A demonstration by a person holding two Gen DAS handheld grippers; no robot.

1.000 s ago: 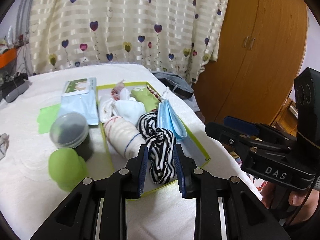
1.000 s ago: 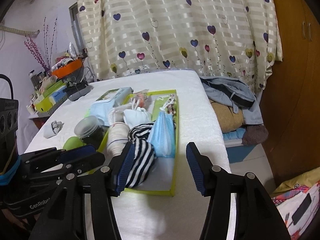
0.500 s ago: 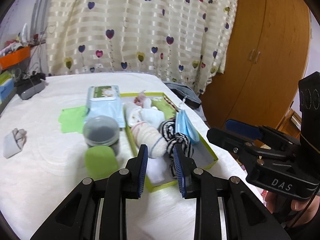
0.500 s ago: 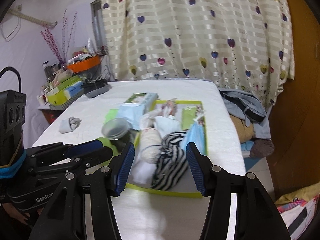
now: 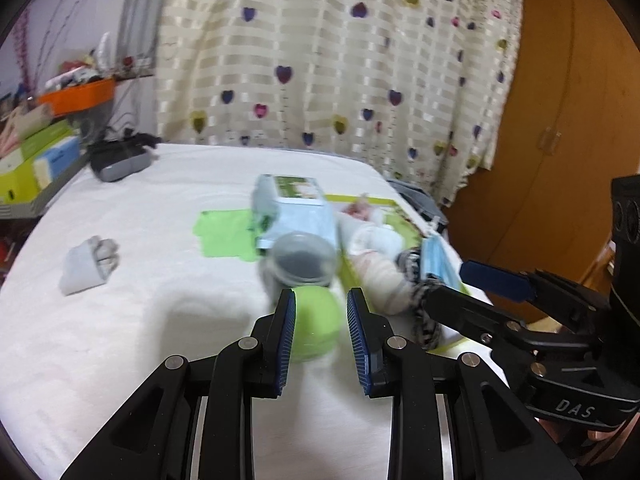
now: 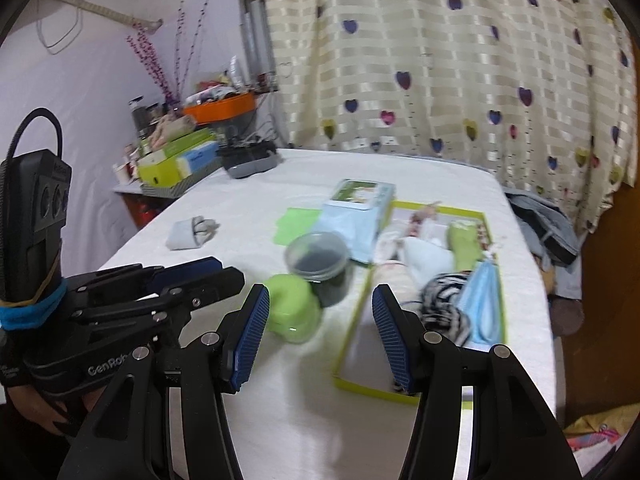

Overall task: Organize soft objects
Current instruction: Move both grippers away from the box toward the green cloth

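A yellow-green tray point(image 6: 400, 394) on the white-covered table holds a black-and-white striped cloth point(image 6: 444, 304), a blue face mask point(image 6: 486, 304), a rolled white sock point(image 6: 394, 280) and a green cloth point(image 6: 464, 244). A folded grey-white sock point(image 5: 90, 266) lies alone at the table's left point(image 6: 192, 234). My left gripper point(image 5: 320, 320) hovers open with a narrow gap and nothing in it, over a round green object point(image 5: 316, 324). My right gripper point(image 6: 320, 332) is open wide and empty, near the tray's front left corner. Each gripper shows in the other's view point(image 6: 228, 270) point(image 5: 460, 284).
A lidded jar with dark contents point(image 6: 320, 264), a wet-wipes pack point(image 6: 356, 208) and a green paper sheet point(image 6: 296, 228) sit left of the tray. A dark device point(image 6: 250, 160) lies at the back. Clothes point(image 6: 548, 220) are piled off the right edge, by a wooden wardrobe point(image 5: 560, 120).
Both grippers have drawn back from the tray and swung left. The striped cloth no longer lies between the left fingers' line; the green object does. The loose sock came into view.
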